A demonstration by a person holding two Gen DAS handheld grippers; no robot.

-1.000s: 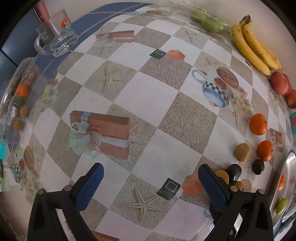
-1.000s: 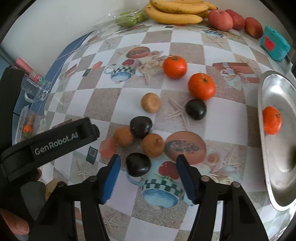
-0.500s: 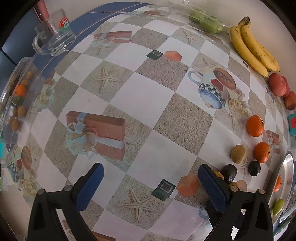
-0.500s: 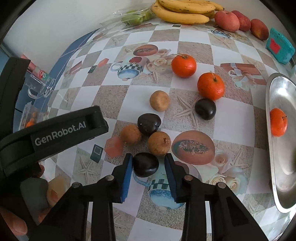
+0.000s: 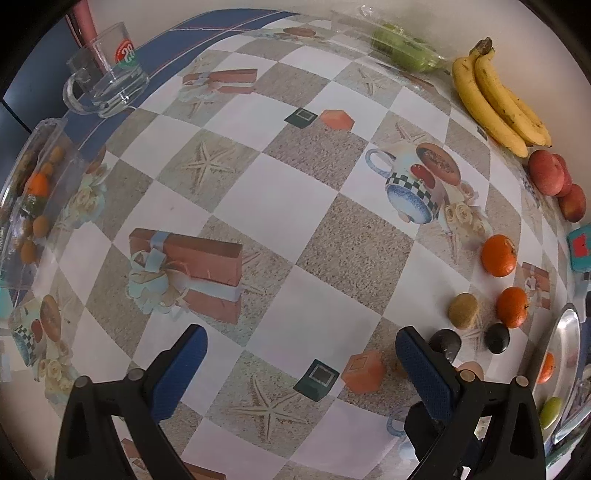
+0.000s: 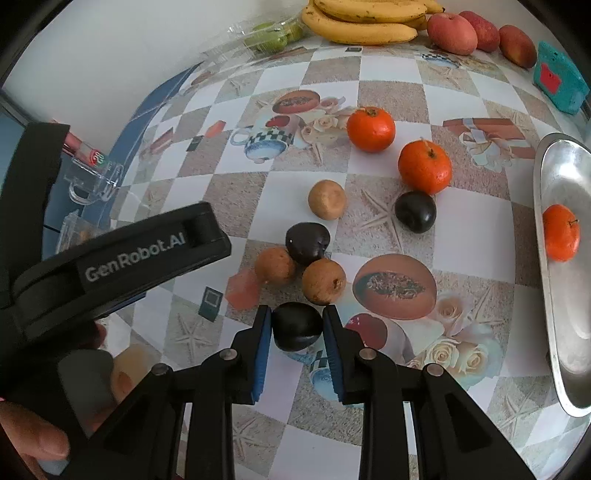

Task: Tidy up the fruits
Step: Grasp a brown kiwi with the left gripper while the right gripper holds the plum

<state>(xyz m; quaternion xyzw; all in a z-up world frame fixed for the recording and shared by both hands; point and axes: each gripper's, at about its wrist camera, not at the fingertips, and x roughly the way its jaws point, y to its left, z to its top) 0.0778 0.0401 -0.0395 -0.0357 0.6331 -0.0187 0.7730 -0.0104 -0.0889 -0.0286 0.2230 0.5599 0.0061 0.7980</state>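
Observation:
My right gripper [image 6: 297, 325] is shut on a dark plum [image 6: 297, 325], both blue pads touching its sides. Ahead of it lie two more dark plums [image 6: 307, 243] [image 6: 415, 211], three brown fruits [image 6: 323, 281] [image 6: 275, 264] [image 6: 327, 199] and two oranges [image 6: 371, 129] [image 6: 424, 167]. A metal tray [image 6: 554, 280] at the right holds one orange [image 6: 560, 232]. My left gripper [image 5: 301, 350] is open and empty above the patterned tablecloth; it also shows at the left of the right wrist view [image 6: 122, 254]. In the left wrist view the fruit cluster [image 5: 463, 311] lies at the right.
Bananas [image 6: 360, 22], red apples [image 6: 452, 33] and a clear box of green fruit [image 6: 273, 33] line the back wall. A teal box [image 6: 559, 83] sits at the back right. A glass mug [image 5: 107, 81] and a clear plastic box [image 5: 33, 192] stand at the left.
My right gripper has closed from wide open onto the nearest dark plum. My left gripper has drifted slightly and stays open.

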